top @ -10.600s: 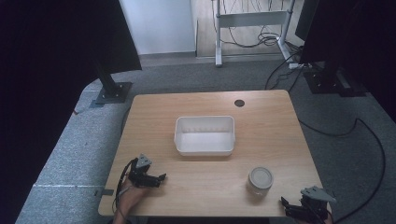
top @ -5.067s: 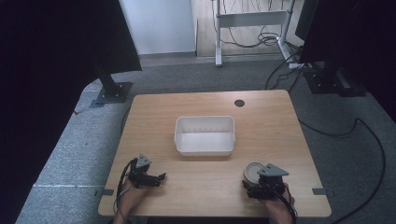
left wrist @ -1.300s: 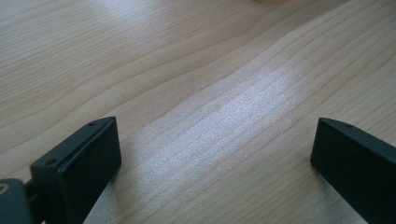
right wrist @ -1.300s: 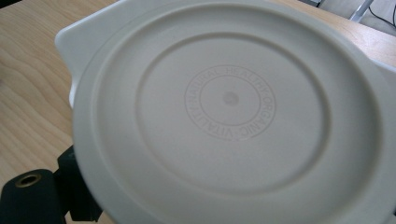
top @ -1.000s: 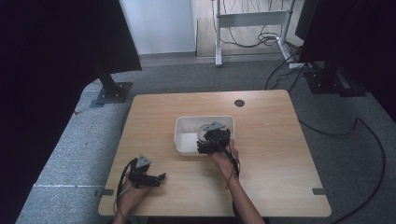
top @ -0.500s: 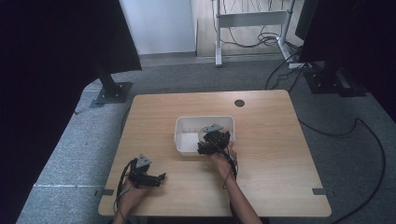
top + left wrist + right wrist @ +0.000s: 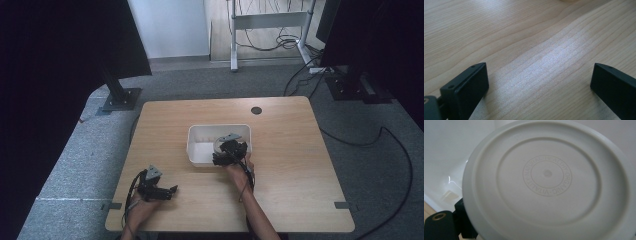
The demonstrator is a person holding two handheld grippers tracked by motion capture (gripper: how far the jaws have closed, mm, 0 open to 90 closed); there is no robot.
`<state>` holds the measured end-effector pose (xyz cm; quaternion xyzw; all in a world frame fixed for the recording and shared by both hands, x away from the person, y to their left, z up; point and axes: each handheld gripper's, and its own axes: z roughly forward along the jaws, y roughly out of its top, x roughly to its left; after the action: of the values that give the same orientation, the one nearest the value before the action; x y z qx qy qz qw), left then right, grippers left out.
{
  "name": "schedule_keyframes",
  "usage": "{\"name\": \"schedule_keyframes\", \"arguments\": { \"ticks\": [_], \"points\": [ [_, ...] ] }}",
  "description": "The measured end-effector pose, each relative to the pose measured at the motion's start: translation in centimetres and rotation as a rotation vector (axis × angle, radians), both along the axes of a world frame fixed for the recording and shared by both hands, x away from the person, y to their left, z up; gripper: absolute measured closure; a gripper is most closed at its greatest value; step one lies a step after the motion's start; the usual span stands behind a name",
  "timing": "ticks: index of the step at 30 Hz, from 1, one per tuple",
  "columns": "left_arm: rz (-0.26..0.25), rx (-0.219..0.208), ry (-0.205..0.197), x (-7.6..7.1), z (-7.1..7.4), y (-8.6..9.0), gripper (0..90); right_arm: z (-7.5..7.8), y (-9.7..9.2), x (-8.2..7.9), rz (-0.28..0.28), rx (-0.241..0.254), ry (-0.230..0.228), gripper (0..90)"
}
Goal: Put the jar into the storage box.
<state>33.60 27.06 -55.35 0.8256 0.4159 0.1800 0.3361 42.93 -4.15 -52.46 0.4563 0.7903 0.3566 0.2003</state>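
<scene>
My right gripper [image 7: 222,153] is over the near right part of the white tub [image 7: 218,127], shut on a round white jar [image 7: 219,144]. In the right gripper view the jar's lid [image 7: 547,182], with a ring of embossed lettering, faces the camera. One black finger [image 7: 464,221] shows at its lower left edge and the other is hidden behind the lid. My left gripper [image 7: 171,191] rests on the wooden table [image 7: 290,150] near its front left. It is open, and its jaws stand wide apart over bare wood [image 7: 539,75].
The tub's white inside wall and floor [image 7: 446,157] show behind the jar. A small dark round hole [image 7: 256,110] sits near the table's far edge. Black stands [image 7: 120,97] and cables [image 7: 385,135] lie on the grey floor around the table.
The right gripper took the jar from the table's front right and carried it to the tub. Over the last second it shifted slightly toward the tub's near side. The left gripper stayed still.
</scene>
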Motion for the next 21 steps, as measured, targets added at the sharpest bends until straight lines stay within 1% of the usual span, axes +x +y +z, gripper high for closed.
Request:
{"name": "schedule_keyframes", "arguments": {
  "ticks": [10,14,18,21],
  "points": [
    [0.000,0.000,0.000,0.00,0.00,0.00,1.4,0.04,-0.20,0.16,0.018,0.013,0.011,7.8],
    [0.000,0.000,0.000,0.00,0.00,0.00,1.4,0.02,-0.22,0.15,0.024,0.021,-0.007,4.0],
    [0.000,0.000,0.000,0.00,0.00,0.00,1.4,0.21,-0.25,0.04,0.025,0.020,-0.026,2.8],
    [-0.001,0.001,-0.001,0.00,0.00,0.01,1.4,0.34,-0.26,-0.07,0.031,0.016,-0.028,2.8]
  ]
}}
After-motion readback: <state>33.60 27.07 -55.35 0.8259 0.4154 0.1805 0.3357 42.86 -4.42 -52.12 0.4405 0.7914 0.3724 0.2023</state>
